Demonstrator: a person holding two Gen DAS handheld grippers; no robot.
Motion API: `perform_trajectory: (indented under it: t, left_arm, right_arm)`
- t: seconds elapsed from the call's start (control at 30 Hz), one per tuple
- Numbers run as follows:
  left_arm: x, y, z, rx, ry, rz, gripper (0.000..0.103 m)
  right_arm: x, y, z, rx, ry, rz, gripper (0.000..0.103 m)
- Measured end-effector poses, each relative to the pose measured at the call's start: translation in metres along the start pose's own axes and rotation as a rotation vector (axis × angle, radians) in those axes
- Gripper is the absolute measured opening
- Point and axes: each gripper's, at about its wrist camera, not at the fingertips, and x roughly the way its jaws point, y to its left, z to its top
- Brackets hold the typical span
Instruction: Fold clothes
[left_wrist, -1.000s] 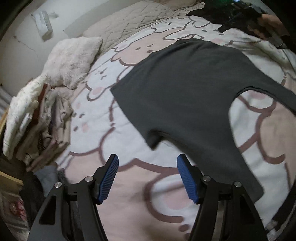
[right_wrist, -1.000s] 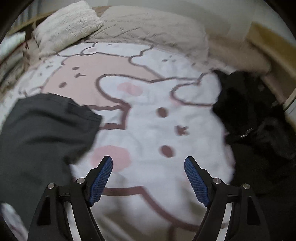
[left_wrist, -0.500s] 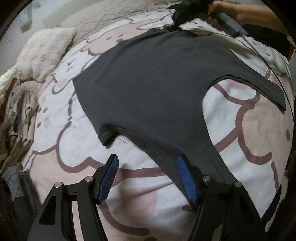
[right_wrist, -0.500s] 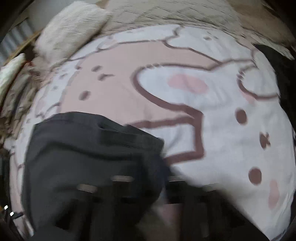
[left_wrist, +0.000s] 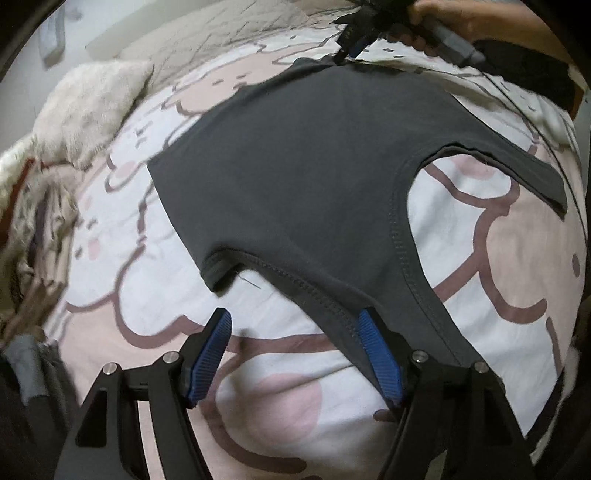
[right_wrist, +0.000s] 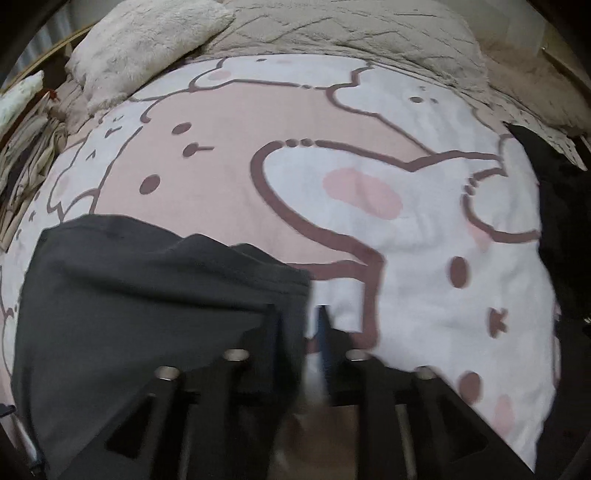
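Note:
A dark grey tank top (left_wrist: 303, 162) lies spread on the bunny-print bedsheet (left_wrist: 147, 295). My left gripper (left_wrist: 295, 350) is open just above the sheet; one shoulder strap (left_wrist: 373, 302) runs past its right fingertip (left_wrist: 376, 354). My right gripper (right_wrist: 301, 332) is shut on the far corner of the tank top (right_wrist: 147, 295). It also shows in the left wrist view (left_wrist: 351, 40) at the top, pinching that corner.
A fluffy cream pillow (left_wrist: 88, 107) and a quilted blanket (right_wrist: 332, 33) lie at the head of the bed. A stack of folded clothes (left_wrist: 33, 236) stands at the left. A black garment (right_wrist: 561, 229) lies at the right edge.
My right gripper has closed on the tank top's far corner. My left gripper has moved in toward the near shoulder strap, still open.

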Motion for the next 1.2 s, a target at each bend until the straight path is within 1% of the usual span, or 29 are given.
perform_trajectory:
  t: [0.03,0.07,0.1,0.17,0.23,0.27,0.37,0.57,0.7,0.73,0.8,0.83,0.9,1.0,1.1,1.17,1.2]
  left_arm:
    - [-0.005,-0.002,0.001,0.018,-0.015,0.014,0.071]
    - [-0.012,-0.005,0.001,0.036,-0.035,0.026,0.071]
    - [-0.020,-0.008,0.000,0.061,-0.061,0.038,0.071]
    - [-0.036,-0.013,-0.002,0.117,-0.116,0.061,0.071]
    - [-0.053,-0.023,-0.008,0.212,-0.181,0.106,0.071]
    - [-0.058,-0.028,-0.013,0.260,-0.208,0.126,0.071]
    - [-0.068,-0.043,-0.030,0.390,-0.251,0.162,0.071]
    - [-0.069,-0.074,-0.068,0.575,-0.203,0.132,0.071]
    - [-0.069,-0.098,-0.095,0.694,-0.164,0.139,0.071]
    - [-0.067,-0.104,-0.099,0.721,-0.160,0.150,0.071]
    - [-0.063,-0.112,-0.104,0.758,-0.163,0.179,0.071]
    - [-0.061,-0.114,-0.104,0.765,-0.168,0.190,0.072]
    - [-0.057,-0.116,-0.100,0.767,-0.178,0.209,0.073]
    - [-0.053,-0.121,-0.094,0.773,-0.193,0.234,0.073]
    - [-0.045,-0.128,-0.085,0.783,-0.204,0.263,0.073]
    - [-0.041,-0.130,-0.076,0.770,-0.202,0.265,0.066]
    - [-0.040,-0.130,-0.071,0.759,-0.197,0.262,0.049]
  right_arm:
    - [-0.011,-0.002,-0.002,-0.003,-0.026,-0.023,0.070]
    - [-0.021,-0.003,-0.004,-0.006,-0.051,-0.047,0.078]
    - [-0.032,-0.005,-0.006,-0.010,-0.077,-0.070,0.078]
    - [-0.066,0.002,-0.024,-0.109,-0.138,-0.126,0.077]
    - [-0.097,0.010,-0.047,-0.220,-0.197,-0.177,0.077]
    - [-0.111,0.014,-0.060,-0.279,-0.225,-0.199,0.077]
    - [-0.130,0.042,-0.122,-0.524,-0.257,-0.227,0.077]
    - [-0.166,0.098,-0.247,-1.020,-0.310,-0.275,0.077]
    - [-0.173,0.113,-0.314,-1.277,-0.300,-0.235,0.077]
    - [-0.172,0.114,-0.326,-1.318,-0.286,-0.224,0.077]
    - [-0.170,0.116,-0.349,-1.395,-0.254,-0.200,0.067]
    - [-0.167,0.116,-0.358,-1.432,-0.236,-0.200,0.060]
    - [-0.162,0.114,-0.373,-1.499,-0.224,-0.216,0.060]
    - [-0.156,0.114,-0.382,-1.526,-0.252,-0.249,0.060]
    - [-0.145,0.118,-0.387,-1.542,-0.271,-0.286,0.052]
    - [-0.137,0.121,-0.393,-1.570,-0.299,-0.324,0.050]
    - [-0.135,0.124,-0.393,-1.576,-0.308,-0.338,0.050]
